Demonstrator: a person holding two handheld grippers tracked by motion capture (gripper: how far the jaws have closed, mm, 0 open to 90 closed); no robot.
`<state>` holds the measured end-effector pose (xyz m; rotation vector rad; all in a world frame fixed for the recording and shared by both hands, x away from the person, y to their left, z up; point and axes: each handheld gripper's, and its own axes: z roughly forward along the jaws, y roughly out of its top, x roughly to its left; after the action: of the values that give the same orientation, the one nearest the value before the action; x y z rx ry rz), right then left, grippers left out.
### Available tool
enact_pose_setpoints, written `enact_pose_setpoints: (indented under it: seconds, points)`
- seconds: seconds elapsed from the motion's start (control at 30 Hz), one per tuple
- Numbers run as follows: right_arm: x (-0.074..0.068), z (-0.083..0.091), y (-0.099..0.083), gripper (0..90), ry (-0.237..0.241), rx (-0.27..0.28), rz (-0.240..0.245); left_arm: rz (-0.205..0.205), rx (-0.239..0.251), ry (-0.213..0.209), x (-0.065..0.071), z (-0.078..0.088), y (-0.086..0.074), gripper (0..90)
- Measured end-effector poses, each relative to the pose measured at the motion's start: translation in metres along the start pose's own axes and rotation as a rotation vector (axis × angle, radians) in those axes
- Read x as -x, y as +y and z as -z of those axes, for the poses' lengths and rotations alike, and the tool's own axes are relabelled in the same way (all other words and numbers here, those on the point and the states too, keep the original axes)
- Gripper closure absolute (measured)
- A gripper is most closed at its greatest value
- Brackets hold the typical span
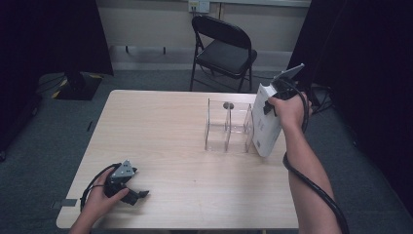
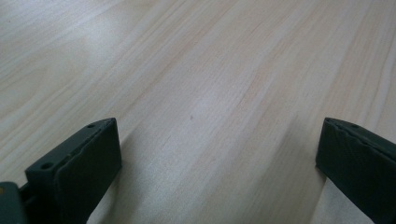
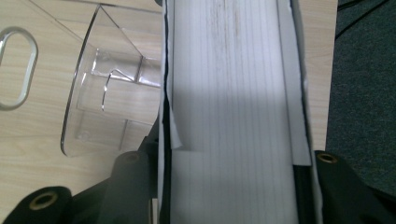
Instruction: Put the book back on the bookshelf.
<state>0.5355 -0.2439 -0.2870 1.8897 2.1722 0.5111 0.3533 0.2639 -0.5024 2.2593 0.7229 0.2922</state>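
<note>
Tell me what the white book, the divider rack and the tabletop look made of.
White book: paper block in a matte white cover; the right gripper view shows fine page lines along its edge. Divider rack: clear rigid plastic, probably acrylic; glossy, see-through, with bright edges. Table: pale wood grain, smooth with soft sheen; veneer or laminate, can't tell.

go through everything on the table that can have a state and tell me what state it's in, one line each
White book: upright, tilted, held beside the rack's right end.
Clear acrylic rack: standing on the table, compartments empty.
Right gripper: shut on the book.
Left gripper: open, nothing between its jaws, low over the table.
Folding chair: unfolded, unoccupied.
</note>
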Motion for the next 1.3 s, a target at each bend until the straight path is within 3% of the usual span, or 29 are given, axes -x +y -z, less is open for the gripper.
enact_pose_setpoints:
  seconds: [0.37,0.5,0.93,1.3]
  points:
    - [-0.005,-0.013,-0.009,52.2,-0.018,0.004,0.023,0.0,0.011,-0.001,0.0,-0.001,0.0,0.0]
    - [-0.006,-0.013,-0.014,51.6,-0.018,-0.034,0.044,0.0,0.01,-0.001,0.0,-0.001,0.0,0.0]
    - [0.003,-0.015,-0.013,49.2,0.017,-0.07,0.039,0.004,0.011,-0.004,0.0,-0.001,0.0,0.0]
    - [0.0,-0.015,-0.013,53.2,0.0,-0.049,0.042,0.003,0.011,-0.006,0.0,-0.001,0.0,0.0]
